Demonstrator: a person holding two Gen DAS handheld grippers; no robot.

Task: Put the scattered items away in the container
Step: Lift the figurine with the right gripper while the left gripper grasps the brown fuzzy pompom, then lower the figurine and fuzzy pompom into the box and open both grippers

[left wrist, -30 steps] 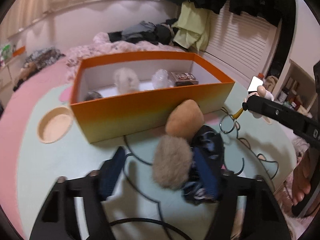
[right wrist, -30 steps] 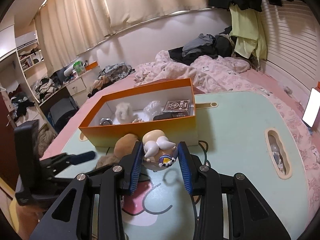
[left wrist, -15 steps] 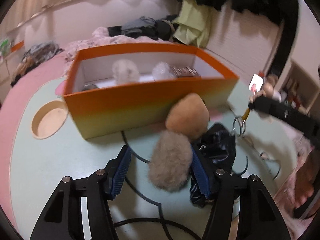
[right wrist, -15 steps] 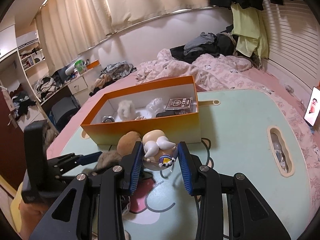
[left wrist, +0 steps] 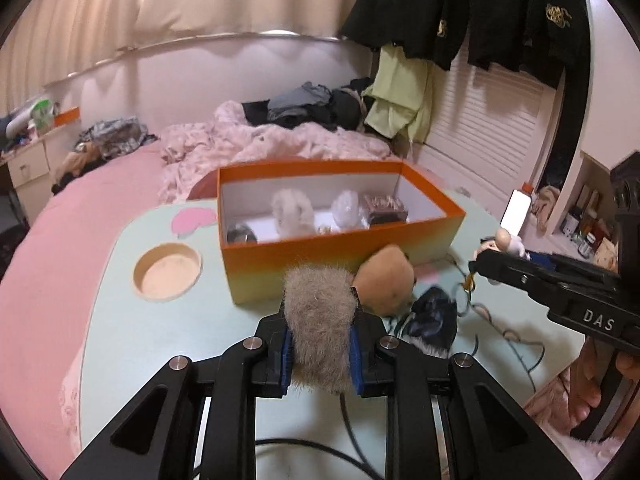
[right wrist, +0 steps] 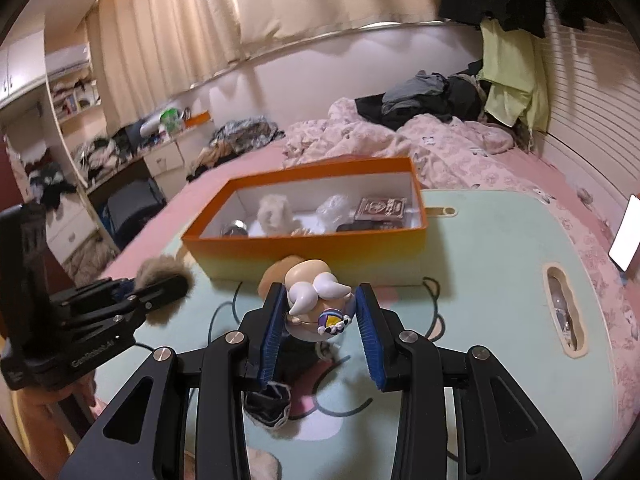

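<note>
An orange box (left wrist: 344, 252) stands on the pale green table (left wrist: 168, 336) and holds a white fluffy item, a clear bag, a dark card box and other small things. My left gripper (left wrist: 320, 344) is shut on a grey-brown fur ball (left wrist: 318, 320), lifted above the table in front of the box; it also shows in the right wrist view (right wrist: 162, 294). My right gripper (right wrist: 320, 326) is shut on a small figurine (right wrist: 314, 304) with a keyring, to the right of the box front. A tan plush ball (left wrist: 384, 286) and a dark pouch (left wrist: 434, 320) lie on the table.
A round cup recess (left wrist: 168, 272) sits in the table left of the box (right wrist: 308, 248). A slot recess (right wrist: 564, 312) lies at the table's right. A lit phone (right wrist: 626, 240) stands at the right edge. A bed with pink bedding (left wrist: 272, 140) lies behind.
My left gripper closed on the fur ball and lifted it off the table, away from the tan ball and pouch. My right gripper keeps the figurine and has risen slightly.
</note>
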